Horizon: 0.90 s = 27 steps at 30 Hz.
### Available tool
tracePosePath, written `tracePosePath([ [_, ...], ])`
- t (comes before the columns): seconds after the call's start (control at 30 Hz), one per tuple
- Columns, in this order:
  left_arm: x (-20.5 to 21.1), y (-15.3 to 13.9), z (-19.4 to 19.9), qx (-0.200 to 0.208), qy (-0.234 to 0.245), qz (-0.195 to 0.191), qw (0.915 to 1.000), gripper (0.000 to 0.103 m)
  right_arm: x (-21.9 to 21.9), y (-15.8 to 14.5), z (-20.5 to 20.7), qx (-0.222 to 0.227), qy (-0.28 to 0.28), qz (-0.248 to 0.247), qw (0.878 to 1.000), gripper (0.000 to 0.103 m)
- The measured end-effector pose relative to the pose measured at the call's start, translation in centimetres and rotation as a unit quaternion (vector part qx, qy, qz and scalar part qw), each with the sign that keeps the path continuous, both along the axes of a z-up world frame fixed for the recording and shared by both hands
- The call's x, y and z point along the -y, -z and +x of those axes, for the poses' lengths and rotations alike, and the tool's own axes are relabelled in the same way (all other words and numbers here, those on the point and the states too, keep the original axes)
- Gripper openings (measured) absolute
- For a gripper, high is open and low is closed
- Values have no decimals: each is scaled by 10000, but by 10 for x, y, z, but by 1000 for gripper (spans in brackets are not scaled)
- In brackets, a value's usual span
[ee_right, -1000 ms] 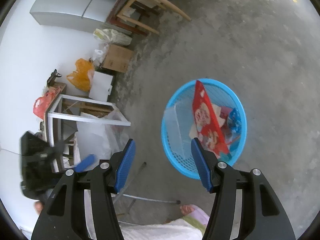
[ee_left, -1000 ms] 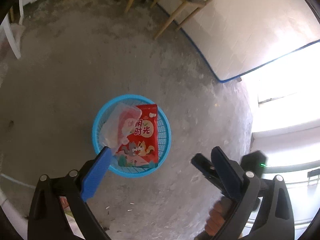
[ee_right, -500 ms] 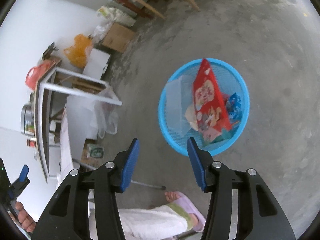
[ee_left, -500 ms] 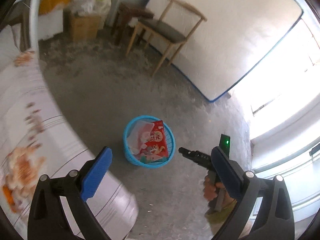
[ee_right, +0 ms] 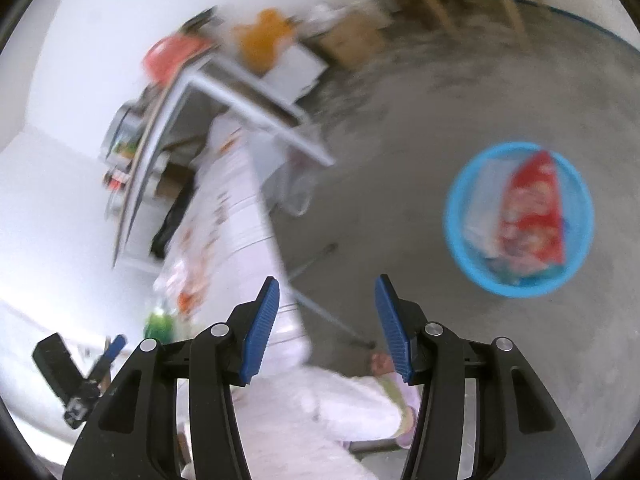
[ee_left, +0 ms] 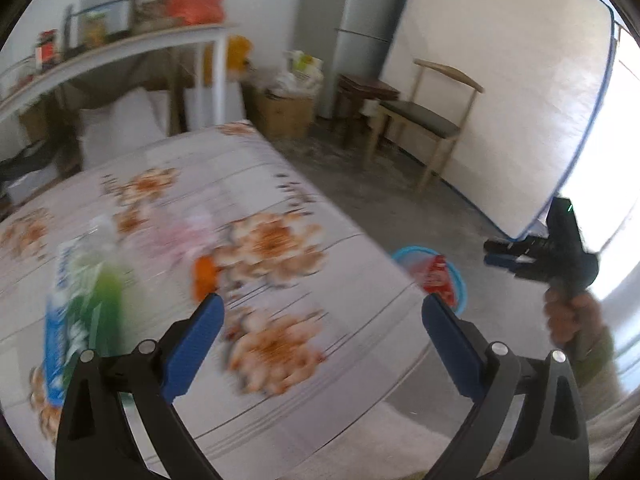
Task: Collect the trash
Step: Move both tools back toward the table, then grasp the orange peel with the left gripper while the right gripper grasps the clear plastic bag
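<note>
The left gripper hangs over the table with its jaws wide and empty. The blurred blue-and-green packet lies to its left, near the table's left edge, long axis running roughly away from the camera; a small orange scrap sits just ahead of the left finger. The right gripper, also wide and empty, points at the floor, farther from the table trash. The blue mesh basket on the concrete floor holds a glossy red snack bag.
</note>
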<state>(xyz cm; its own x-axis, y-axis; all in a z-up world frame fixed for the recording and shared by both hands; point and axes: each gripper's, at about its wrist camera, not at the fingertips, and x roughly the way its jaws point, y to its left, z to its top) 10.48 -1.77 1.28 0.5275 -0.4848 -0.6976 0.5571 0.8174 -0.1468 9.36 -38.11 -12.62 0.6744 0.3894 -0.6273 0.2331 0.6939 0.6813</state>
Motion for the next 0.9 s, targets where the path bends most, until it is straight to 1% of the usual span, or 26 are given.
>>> tracePosePath([
  [0.17, -23, 10, -11, 325, -216, 185, 9991, 96, -61, -19, 45, 180, -932, -55, 9955, 49],
  [0.2, -27, 12, -13, 391, -224, 207, 9988, 94, -73, -21, 54, 196, -1100, -75, 9937, 49],
  [0.27, -35, 14, -17, 573, -256, 322, 9975, 93, -104, -26, 74, 228, -1499, -111, 9884, 49],
  [0.4, -41, 21, -19, 752, -312, 515, 9954, 86, -154, -29, 104, 229, -2059, -211, 9781, 49],
  [0.5, -48, 27, -22, 923, -486, 681, 9922, 81, -199, -31, 128, 252, -2455, -448, 9680, 49],
  [0.57, -50, 33, -22, 1079, -630, 897, 9881, 78, -220, -28, 143, 206, -2624, -499, 9635, 49],
  [0.6, -51, 36, -22, 1131, -682, 983, 9864, 74, -226, -26, 148, 181, -2665, -534, 9622, 49],
  [0.7, -55, 44, -20, 1222, -862, 1203, 9814, 67, -253, -18, 172, 11, -2770, -679, 9585, 45],
  [0.73, -57, 45, -19, 1241, -915, 1241, 9802, 65, -259, -15, 177, -14, -2785, -755, 9575, 45],
  [0.8, -61, 48, -17, 1294, -1009, 1279, 9781, 63, -273, -10, 187, -84, -2792, -1006, 9549, 45],
  [0.9, -70, 48, -16, 1453, -1203, 1331, 9730, 58, -290, -3, 195, -184, -2832, -1337, 9495, 42],
])
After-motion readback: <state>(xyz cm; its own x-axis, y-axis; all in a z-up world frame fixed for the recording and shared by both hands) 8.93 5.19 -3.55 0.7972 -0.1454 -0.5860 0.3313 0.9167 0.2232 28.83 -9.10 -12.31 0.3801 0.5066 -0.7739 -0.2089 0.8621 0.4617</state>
